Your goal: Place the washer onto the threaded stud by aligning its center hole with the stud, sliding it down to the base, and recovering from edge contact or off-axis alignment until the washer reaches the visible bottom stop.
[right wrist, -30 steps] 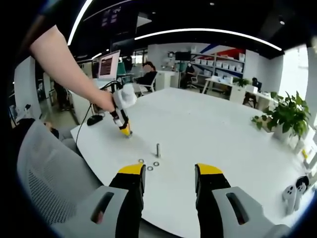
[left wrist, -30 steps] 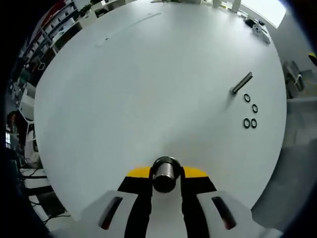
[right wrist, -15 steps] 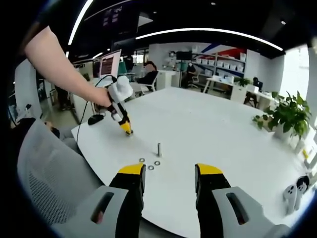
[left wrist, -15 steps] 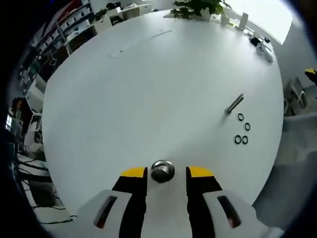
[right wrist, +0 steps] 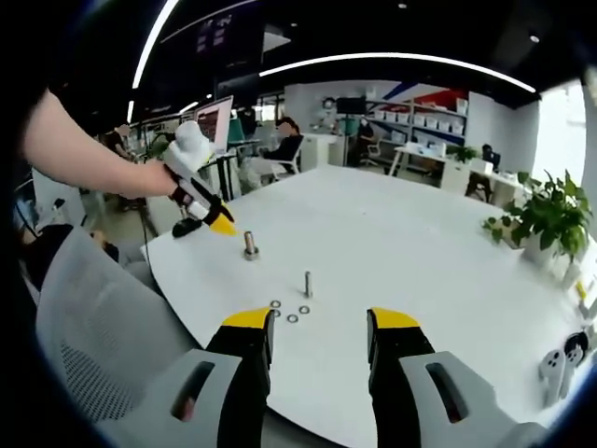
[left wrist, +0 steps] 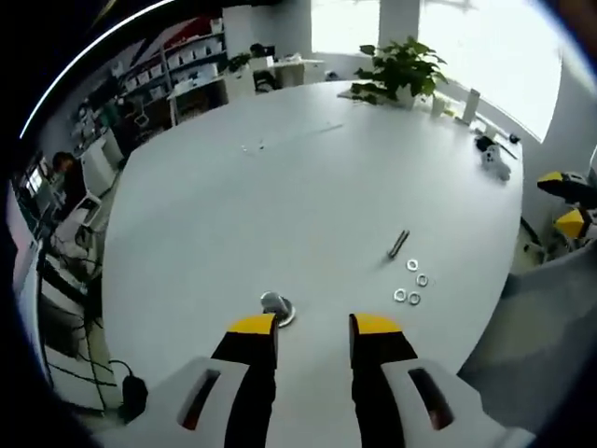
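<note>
Washers (right wrist: 289,311) too small to count for sure in right gripper view, stud (right wrist: 307,284) threads unreadable.

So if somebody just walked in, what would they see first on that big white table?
Probably the metal stud standing upright near the table's edge, just off the left gripper, which hangs open above it. Close by stands a thinner bolt with four small washers lying loose beside it. The big white table is mostly bare around them, and a leafy plant sits at its far side.

Table (left wrist: 280,196) matt white, smooth; stud (right wrist: 307,284), washers (left wrist: 410,283) shiny metal (bare steel look).
</note>
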`<move>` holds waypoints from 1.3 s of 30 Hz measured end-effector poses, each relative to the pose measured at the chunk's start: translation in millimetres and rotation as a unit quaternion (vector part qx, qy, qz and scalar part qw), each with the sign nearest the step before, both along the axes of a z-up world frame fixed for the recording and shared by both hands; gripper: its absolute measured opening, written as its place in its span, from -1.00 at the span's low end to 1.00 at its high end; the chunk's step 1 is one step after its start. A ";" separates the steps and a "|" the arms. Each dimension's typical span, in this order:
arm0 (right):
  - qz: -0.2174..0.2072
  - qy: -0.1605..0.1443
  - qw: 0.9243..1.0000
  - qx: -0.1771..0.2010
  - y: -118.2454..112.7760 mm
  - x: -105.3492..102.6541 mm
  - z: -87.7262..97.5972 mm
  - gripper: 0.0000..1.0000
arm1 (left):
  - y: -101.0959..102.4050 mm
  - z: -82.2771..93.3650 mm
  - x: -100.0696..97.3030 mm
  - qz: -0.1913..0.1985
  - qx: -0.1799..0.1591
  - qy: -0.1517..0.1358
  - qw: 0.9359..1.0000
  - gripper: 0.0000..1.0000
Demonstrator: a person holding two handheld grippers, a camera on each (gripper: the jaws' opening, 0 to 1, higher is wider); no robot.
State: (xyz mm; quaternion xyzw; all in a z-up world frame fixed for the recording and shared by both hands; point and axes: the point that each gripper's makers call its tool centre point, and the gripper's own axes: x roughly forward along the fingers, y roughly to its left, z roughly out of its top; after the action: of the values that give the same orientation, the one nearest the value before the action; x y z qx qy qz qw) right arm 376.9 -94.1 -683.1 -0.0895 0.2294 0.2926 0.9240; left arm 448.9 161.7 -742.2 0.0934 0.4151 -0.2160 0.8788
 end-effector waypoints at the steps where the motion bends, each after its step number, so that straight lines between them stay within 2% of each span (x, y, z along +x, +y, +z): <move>1: 0.001 0.000 1.000 0.000 0.5 -0.2 0.1 -0.16 | -0.7 2.8 -3.7 0.002 -0.004 -0.005 1.000 -0.41; 3: 0.003 0.001 1.000 -0.001 1.3 -0.9 -0.5 -0.16 | -5.0 11.8 -11.7 0.008 -0.023 -0.019 1.000 -0.42; 5: 0.007 0.000 1.000 -0.002 3.0 -1.3 -0.5 -0.16 | -7.7 15.7 -22.6 0.007 -0.036 -0.017 0.999 -0.42; 10: 0.011 0.000 1.000 -0.003 4.6 -1.9 -0.8 -0.16 | -6.1 30.7 -42.3 0.019 -0.053 -0.035 0.998 -0.39; 14: 0.011 -0.001 1.000 -0.006 4.9 -2.4 -1.0 -0.16 | -5.6 38.3 -56.6 0.012 -0.051 -0.049 0.997 -0.39; 18: 0.012 -0.012 1.000 0.004 6.6 -2.9 5.5 -0.16 | -7.0 47.7 -65.9 0.011 -0.061 -0.076 0.995 -0.39; 21: 0.008 -0.009 1.000 0.007 4.9 -2.0 4.4 -0.16 | -6.1 49.5 -67.8 0.009 -0.073 -0.095 0.993 -0.38; 24: -0.002 -0.003 1.000 0.011 2.0 -0.2 2.8 -0.16 | -5.8 51.5 -72.5 -0.002 -0.070 -0.112 0.991 -0.38; 27: -0.005 0.002 1.000 0.002 1.0 0.0 -0.3 -0.15 | -11.2 46.9 -82.5 -0.013 -0.081 -0.102 0.991 -0.38; 32: -0.010 0.004 1.000 -0.017 -1.3 0.1 -5.8 -0.15 | -16.6 44.7 -89.2 -0.020 -0.099 -0.112 0.989 -0.38; 34: -0.014 0.008 1.000 -0.022 -2.8 0.7 -8.1 -0.15 | -18.6 48.1 -88.7 -0.028 -0.092 -0.127 0.987 -0.38; 37: -0.021 0.009 0.999 -0.024 -5.3 2.0 -8.3 -0.15 | -19.7 64.0 -86.5 -0.031 -0.094 -0.169 0.981 -0.39; 39: -0.027 0.017 0.999 -0.025 -6.3 1.7 -11.6 -0.13 | -21.5 64.1 -89.6 -0.042 -0.086 -0.174 0.980 -0.39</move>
State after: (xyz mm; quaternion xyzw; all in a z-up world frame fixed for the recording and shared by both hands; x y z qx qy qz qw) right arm 378.5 -100.4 -694.7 -0.1018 0.2548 0.2633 0.9249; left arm 359.3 140.3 -678.1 0.0708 0.2315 -0.2684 0.9324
